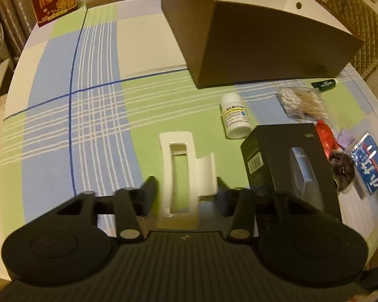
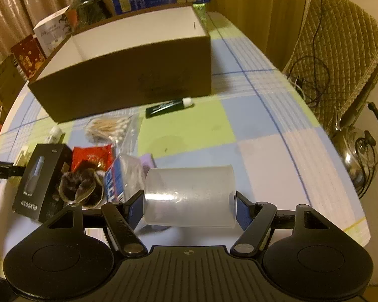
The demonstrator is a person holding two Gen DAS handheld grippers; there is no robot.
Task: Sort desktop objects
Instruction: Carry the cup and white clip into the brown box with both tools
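Holding a white plastic bracket (image 1: 181, 173) between the two fingers of the left gripper (image 1: 186, 188), jaws closed against its sides, the piece sticking out forward over the checked tablecloth (image 1: 93, 115). Sitting just right of it, a black product box (image 1: 289, 166), and beyond that a white pill bottle (image 1: 234, 115) lying on its side. Lying farther right, a clear bag of cotton swabs (image 1: 301, 104), near the front wall of the big open cardboard box (image 1: 259, 42). Clamping a frosted translucent cup (image 2: 189, 196) sideways in the right gripper (image 2: 187, 210), blue pads pressing on its two ends, mouth turned left. Resting left of the cup, a cluttered heap: the same black box (image 2: 39, 178), a dark furry thing (image 2: 79, 185), a red packet (image 2: 92, 156) and a blue-and-white pack (image 2: 116, 178). Lying against the carton's front, a dark tube with a white cap (image 2: 168, 105). Standing off the table's right edge, a quilted chair (image 2: 340, 50).
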